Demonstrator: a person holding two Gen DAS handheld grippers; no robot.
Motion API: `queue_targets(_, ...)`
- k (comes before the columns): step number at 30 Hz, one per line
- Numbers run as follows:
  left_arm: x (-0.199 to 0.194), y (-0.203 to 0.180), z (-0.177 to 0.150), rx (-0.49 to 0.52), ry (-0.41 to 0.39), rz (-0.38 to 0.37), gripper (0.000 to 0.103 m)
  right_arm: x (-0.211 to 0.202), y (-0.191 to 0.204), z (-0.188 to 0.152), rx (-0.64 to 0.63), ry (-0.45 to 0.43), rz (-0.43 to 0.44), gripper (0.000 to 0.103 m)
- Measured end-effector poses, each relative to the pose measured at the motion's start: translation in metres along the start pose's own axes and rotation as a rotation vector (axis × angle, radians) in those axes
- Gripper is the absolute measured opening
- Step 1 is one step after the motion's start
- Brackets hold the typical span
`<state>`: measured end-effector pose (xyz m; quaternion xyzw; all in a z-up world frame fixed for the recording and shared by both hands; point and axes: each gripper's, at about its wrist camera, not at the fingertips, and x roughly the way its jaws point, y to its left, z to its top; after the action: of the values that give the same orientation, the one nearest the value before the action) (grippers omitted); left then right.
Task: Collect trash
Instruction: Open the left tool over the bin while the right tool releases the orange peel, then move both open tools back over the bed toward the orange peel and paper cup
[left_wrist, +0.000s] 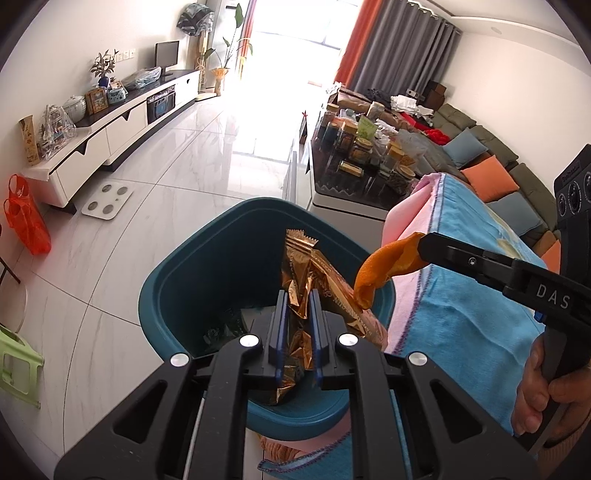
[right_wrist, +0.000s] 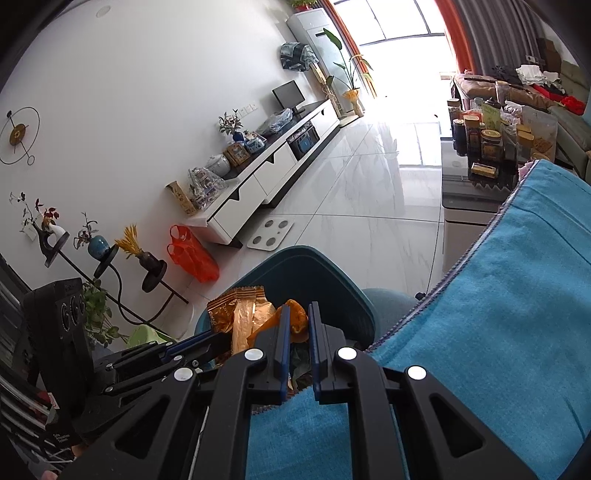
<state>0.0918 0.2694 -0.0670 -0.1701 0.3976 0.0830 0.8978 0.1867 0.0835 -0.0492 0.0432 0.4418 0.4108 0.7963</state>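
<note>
A crinkled gold foil wrapper (left_wrist: 299, 266) hangs over the open teal bin (left_wrist: 207, 236), with my left gripper (left_wrist: 299, 310) shut on it. From the right, my right gripper (left_wrist: 421, 243) reaches in, shut on a piece of orange peel (left_wrist: 373, 273) that dangles above the bin's right rim. In the right wrist view the orange peel (right_wrist: 297, 326) sits pinched between the blue pads of my right gripper (right_wrist: 298, 312). Just left of it are the gold wrapper (right_wrist: 242, 314) and my left gripper (right_wrist: 221, 338), both above the teal bin (right_wrist: 306, 254). Some dark trash lies in the bin.
A table draped in a blue and pink towel (left_wrist: 461, 295) stands right of the bin. Beyond it is a coffee table crowded with jars (left_wrist: 369, 147) and a sofa (left_wrist: 498, 177). On the floor lie a white scale (left_wrist: 107, 199), an orange bag (left_wrist: 26, 218) and a green stool (left_wrist: 14, 365).
</note>
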Motion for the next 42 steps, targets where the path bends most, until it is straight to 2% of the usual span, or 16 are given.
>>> queue_targets(4,0.009,0.002,0.001,-0.007,0.020,0.011,0.012,0.011,0.002,0.000,0.000,0.022,-0.008,0.012)
queue_targets(9,0.017,0.003,-0.003,-0.012,0.034,0.032,0.040,0.010,-0.001,-0.002,0.014,0.022,-0.001,0.014)
queue_targets(14,0.013,0.004,-0.005,-0.009,0.020,0.030,0.041,-0.010,-0.008,-0.001,0.025,-0.008,0.003,0.018)
queue_targets(17,-0.002,-0.004,-0.008,0.026,-0.028,0.021,0.049,-0.027,-0.009,-0.002,0.008,-0.030,0.010,0.025)
queue_targets(19,-0.016,-0.013,-0.010,0.060,-0.068,0.008,0.050,-0.044,-0.008,-0.005,-0.015,-0.059,0.005,0.028)
queue_targets(21,-0.030,-0.025,-0.014,0.094,-0.104,-0.019,0.052,-0.061,-0.008,-0.009,-0.031,-0.083,-0.002,0.031)
queue_targets(23,-0.044,-0.037,-0.019,0.132,-0.135,-0.051,0.054,-0.077,-0.010,-0.015,-0.048,-0.104,-0.013,0.039)
queue_targets(28,-0.065,-0.078,-0.035,0.227,-0.165,-0.170,0.057,-0.121,-0.023,-0.037,-0.061,-0.148,-0.056,0.045)
queue_targets(35,-0.062,-0.141,-0.064,0.339,-0.097,-0.316,0.058,-0.185,-0.058,-0.075,-0.002,-0.207,-0.147,0.046)
queue_targets(42,-0.056,-0.210,-0.098,0.457,-0.019,-0.437,0.058,-0.257,-0.110,-0.126,0.128,-0.273,-0.297,0.046)
